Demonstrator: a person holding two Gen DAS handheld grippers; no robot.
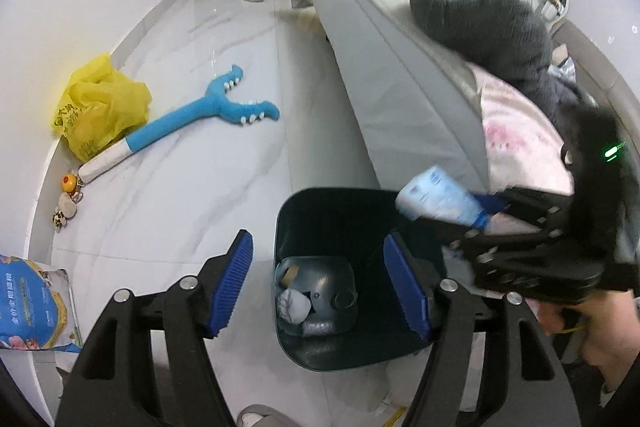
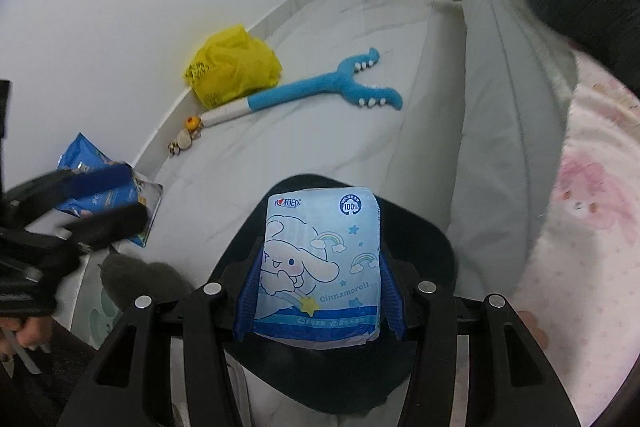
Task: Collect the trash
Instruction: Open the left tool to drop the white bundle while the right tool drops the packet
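Pale marble-look floor [image 1: 192, 155] runs along a white wall, with a grey bed [image 1: 400, 99] on my right side. I have the dark bin [image 1: 320, 351] standing beside the bed, and it already holds a few discarded bits, among them a crumpled white wad and a clear plastic piece. My right gripper [image 2: 318, 291] is clamped on a light-blue tissue pack [image 2: 320, 267] printed with a cartoon dog, poised right above the bin's mouth. My left gripper [image 1: 320, 283] hangs over the bin with its jaws apart and nothing between them. I judge the job partly done: this pack needs only to be let go. On the floor I see a yellow plastic bag [image 1: 100, 107] against the wall and a blue printed pouch [image 1: 32, 303]; either may be trash to fetch. I would leave the blue plush toy [image 1: 200, 115] alone.
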